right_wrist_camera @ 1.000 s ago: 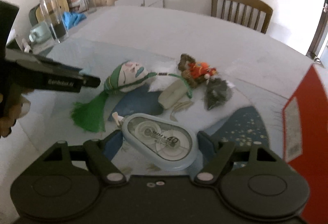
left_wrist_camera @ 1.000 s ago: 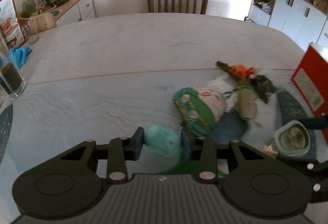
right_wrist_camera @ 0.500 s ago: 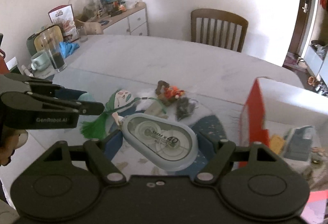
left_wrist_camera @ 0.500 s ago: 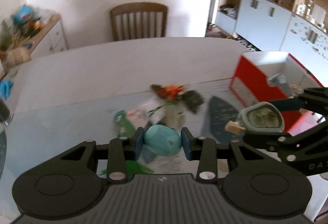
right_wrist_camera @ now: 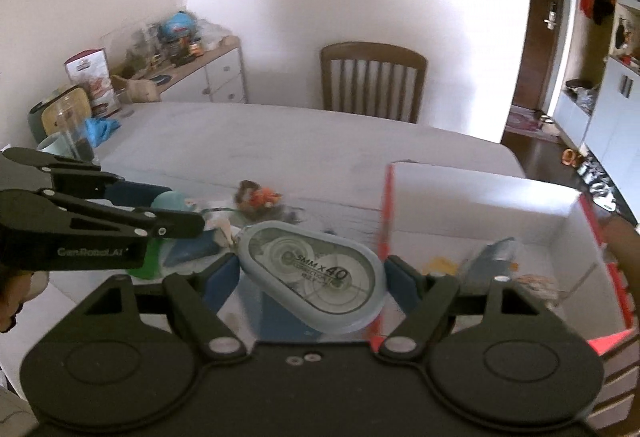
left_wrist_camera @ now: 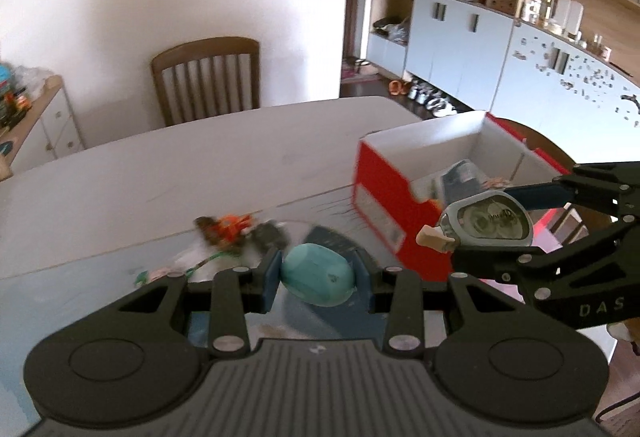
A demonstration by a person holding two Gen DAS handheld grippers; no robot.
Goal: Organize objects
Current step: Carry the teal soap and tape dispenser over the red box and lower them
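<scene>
My left gripper (left_wrist_camera: 318, 280) is shut on a teal egg-shaped object (left_wrist_camera: 318, 279), held above the table. My right gripper (right_wrist_camera: 312, 275) is shut on a grey-blue correction tape dispenser (right_wrist_camera: 316, 275); that dispenser (left_wrist_camera: 486, 220) also shows at the right of the left wrist view, near the box's near corner. A red box (left_wrist_camera: 384, 197) with a white inside stands open at the table's right; a few small items lie in that box (right_wrist_camera: 480, 197). In the right wrist view the left gripper (right_wrist_camera: 180, 211) reaches in from the left with the teal object (right_wrist_camera: 170, 202).
Loose trinkets lie on the table: an orange-and-brown charm (left_wrist_camera: 226, 227), a dark tuft (left_wrist_camera: 270, 235) and a green tassel (right_wrist_camera: 146, 261). A wooden chair (left_wrist_camera: 206, 79) stands at the far side. A glass and mug (right_wrist_camera: 66, 139) sit far left. Cabinets (left_wrist_camera: 460, 45) line the right wall.
Both grippers have risen and swung right toward the red box, each keeping its object. The box's open inside has come into view; the trinkets now lie lower and further left.
</scene>
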